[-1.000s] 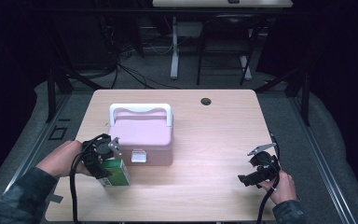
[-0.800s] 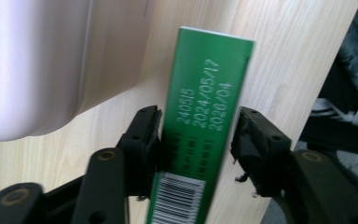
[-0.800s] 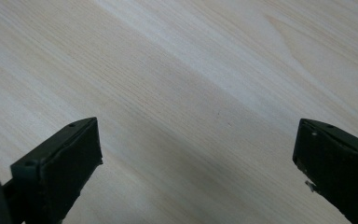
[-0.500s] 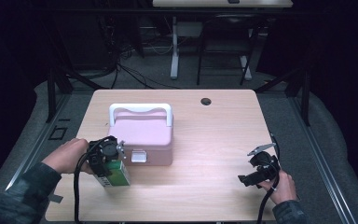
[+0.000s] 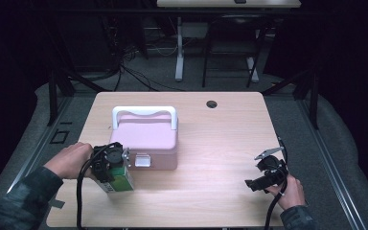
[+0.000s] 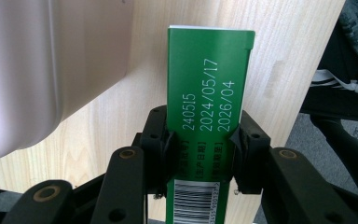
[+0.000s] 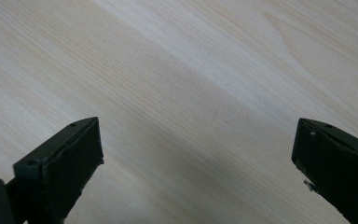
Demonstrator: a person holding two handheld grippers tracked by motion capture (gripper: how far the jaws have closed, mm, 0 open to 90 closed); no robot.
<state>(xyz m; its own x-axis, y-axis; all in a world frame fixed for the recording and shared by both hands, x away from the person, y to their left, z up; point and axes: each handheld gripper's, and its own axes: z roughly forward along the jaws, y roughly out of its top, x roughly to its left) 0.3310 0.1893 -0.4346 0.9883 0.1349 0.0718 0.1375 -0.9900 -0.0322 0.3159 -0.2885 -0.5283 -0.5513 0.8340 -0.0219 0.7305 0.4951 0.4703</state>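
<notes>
Dark surroundings with black frame legs and cables enclose a pale wooden table (image 5: 211, 143), seen from above on the person's side. Near the table's left half a pink plastic carry-box with a white handle (image 5: 146, 136) is set, its lid down and a pale latch plate facing the near edge.

A green cardboard carton with white print (image 6: 207, 88) is pinched across its narrow width by the left gripper (image 6: 204, 140), whose jaws are pressed against the carton's two long sides. In the high view the carton (image 5: 120, 176) is held just beside the near left corner of the pink box, close to the latch; whether the two touch cannot be told. The carton's long axis runs straight out along the jaws. From the left gripper (image 5: 108, 160) the box lies up and to the right in the high view, and in the left gripper view its rounded pink wall (image 6: 51, 60) stands to the left of the carton.

Printed on the carton are "240515", "2024/05/17" and "2026/04", beside small characters too fine to be read and a barcode at the near end.

The right gripper (image 5: 267, 168) is held low over bare wood near the table's right edge, well apart from the box; its jaws are spread wide with nothing between them. The left hand is judged the nearer for any move concerning the box.
</notes>
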